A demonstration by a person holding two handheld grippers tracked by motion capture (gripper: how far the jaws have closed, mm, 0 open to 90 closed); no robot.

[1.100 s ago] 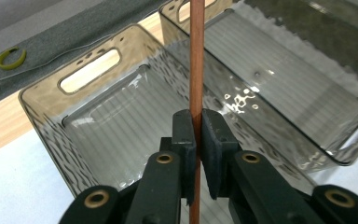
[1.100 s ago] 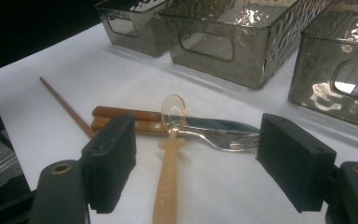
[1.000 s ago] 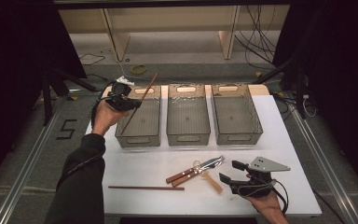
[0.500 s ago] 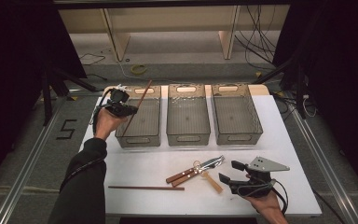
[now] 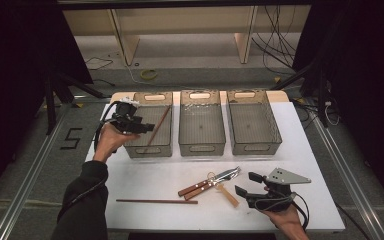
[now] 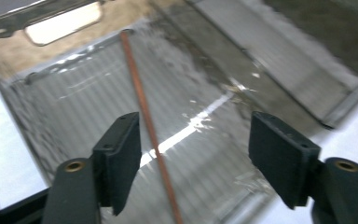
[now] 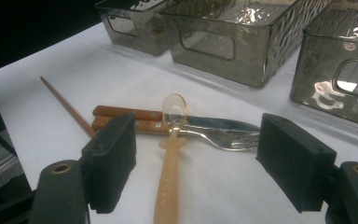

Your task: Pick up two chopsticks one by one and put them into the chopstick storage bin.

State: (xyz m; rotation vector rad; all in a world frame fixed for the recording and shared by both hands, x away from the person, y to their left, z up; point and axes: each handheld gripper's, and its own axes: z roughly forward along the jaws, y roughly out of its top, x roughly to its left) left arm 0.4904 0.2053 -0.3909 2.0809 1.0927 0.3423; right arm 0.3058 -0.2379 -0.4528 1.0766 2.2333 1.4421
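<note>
The left hand-held gripper (image 5: pixel 147 126), at ten o'clock, has just opened its jaws; the chopstick (image 6: pixel 142 100) leans loose in the left bin (image 5: pixel 147 149) (it could tip out over the rim). Its own view shows the stick free. The right hand-held gripper (image 7: pixel 193 161) gapes around the spoon (image 7: pixel 171 154).

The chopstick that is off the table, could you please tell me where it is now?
In the high view, that chopstick lies slanted inside the leftmost bin, beside the open left tongs, which hold nothing.
</note>
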